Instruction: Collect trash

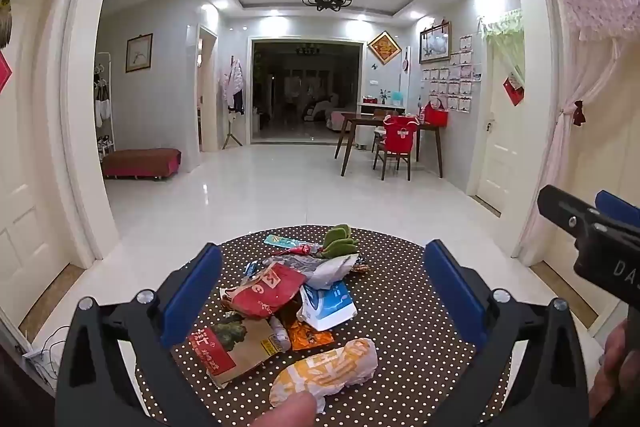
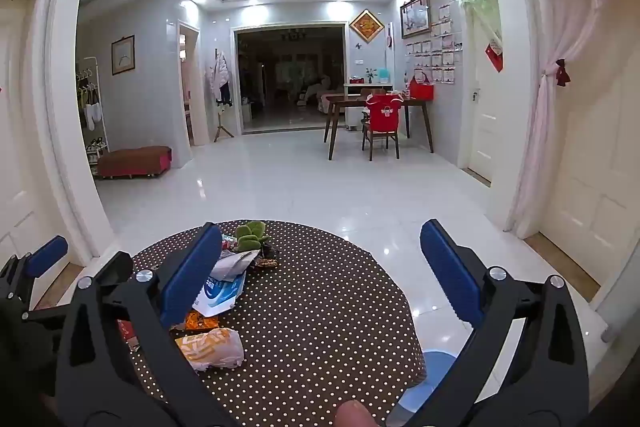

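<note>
A round table under a brown polka-dot cloth (image 1: 404,331) holds a heap of trash. In the heap are a yellow-and-white wrapper (image 1: 326,373), a red packet (image 1: 268,293), a blue-and-white carton (image 1: 328,305), a brown paper bag (image 1: 232,345), an orange sachet (image 1: 310,338) and a green item (image 1: 340,241) at the far side. My left gripper (image 1: 324,291) hovers open over the heap, holding nothing. My right gripper (image 2: 320,273) is open over bare cloth (image 2: 320,307), with the yellow-and-white wrapper (image 2: 212,347) and the carton (image 2: 220,297) to its left. The right gripper (image 1: 588,215) shows at the left wrist view's right edge.
A light blue round container (image 2: 430,375) sits on the floor below the table's near right edge. White tiled floor (image 2: 300,179) stretches ahead to a wooden dining table (image 2: 352,107) with a red-covered chair. A red bench (image 1: 140,163) stands at the left wall, and a curtain (image 2: 548,99) hangs at the right.
</note>
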Motion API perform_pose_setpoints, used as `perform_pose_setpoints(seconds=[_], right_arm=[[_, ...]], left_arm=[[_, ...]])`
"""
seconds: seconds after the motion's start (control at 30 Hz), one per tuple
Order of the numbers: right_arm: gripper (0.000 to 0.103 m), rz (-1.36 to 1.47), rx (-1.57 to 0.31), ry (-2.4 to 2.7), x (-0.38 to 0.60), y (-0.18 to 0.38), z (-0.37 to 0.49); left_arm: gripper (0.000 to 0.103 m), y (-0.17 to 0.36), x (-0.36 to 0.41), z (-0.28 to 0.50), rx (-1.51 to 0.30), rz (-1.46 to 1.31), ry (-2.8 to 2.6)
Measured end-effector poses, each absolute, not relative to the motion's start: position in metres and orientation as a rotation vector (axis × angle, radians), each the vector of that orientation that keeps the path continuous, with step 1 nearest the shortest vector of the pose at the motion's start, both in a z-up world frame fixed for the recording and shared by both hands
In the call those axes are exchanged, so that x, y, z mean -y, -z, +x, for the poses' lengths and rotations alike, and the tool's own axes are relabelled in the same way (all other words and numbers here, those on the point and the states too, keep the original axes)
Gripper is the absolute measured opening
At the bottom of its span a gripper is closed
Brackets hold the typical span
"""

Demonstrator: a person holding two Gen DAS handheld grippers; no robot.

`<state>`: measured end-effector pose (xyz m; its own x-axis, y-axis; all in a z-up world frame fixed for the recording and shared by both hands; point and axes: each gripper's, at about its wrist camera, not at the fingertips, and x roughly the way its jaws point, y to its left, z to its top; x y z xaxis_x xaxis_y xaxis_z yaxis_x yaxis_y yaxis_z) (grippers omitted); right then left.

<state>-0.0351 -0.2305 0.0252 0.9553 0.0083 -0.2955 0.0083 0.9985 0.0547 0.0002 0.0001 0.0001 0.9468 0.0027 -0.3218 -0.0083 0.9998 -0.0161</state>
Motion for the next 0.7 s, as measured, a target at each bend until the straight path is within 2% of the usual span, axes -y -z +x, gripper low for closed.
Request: perform_pose_setpoints(seconds=[0.7], right_arm=[[0.097,0.054,-0.306,0.005,0.2315,-0.0242,-0.0358]], left_arm=[[0.099,0.0019,0.0036,-0.0024,-0.266,-0.007,-0.039]])
